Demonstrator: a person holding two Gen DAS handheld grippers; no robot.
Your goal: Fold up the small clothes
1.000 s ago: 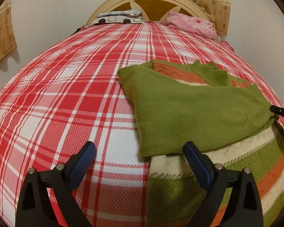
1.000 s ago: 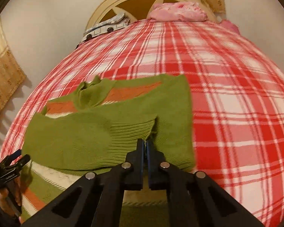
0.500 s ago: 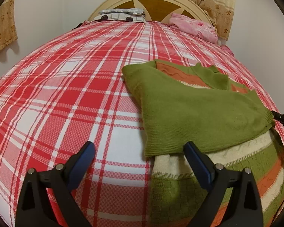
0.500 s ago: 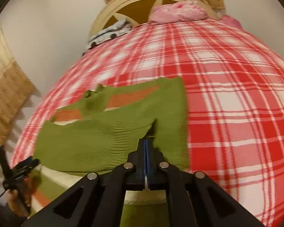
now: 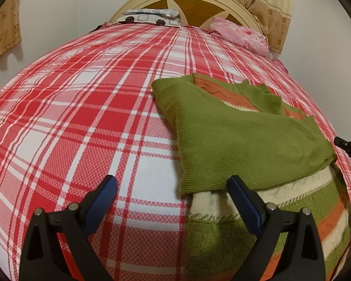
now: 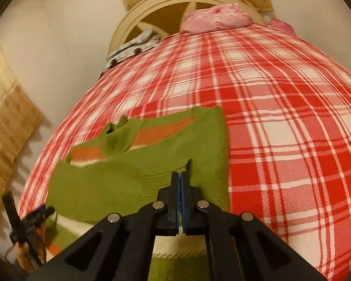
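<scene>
Carried sleeve point(image 6: 119, 182) further across sweater point(image 5: 257, 222) | right tongs point(image 6: 179, 182) clamped on cuff | left tongs point(image 5: 173, 187) apart beside sweater's hem, empty | lay cuff flat, then release.

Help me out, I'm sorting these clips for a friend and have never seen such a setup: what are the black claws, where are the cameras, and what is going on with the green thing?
No robot here: a person holds a two-finger gripper in each hand, each carrying a fisheye camera looking along its fingers. One picture comes from the left gripper, which is open and holds nothing. The other comes from the right gripper, shut on a sleeve cuff of a green sweater with orange and cream stripes. The sweater lies partly folded on a bed with a red plaid sheet. By the headboard sit a pink cloth and a grey patterned bundle.
</scene>
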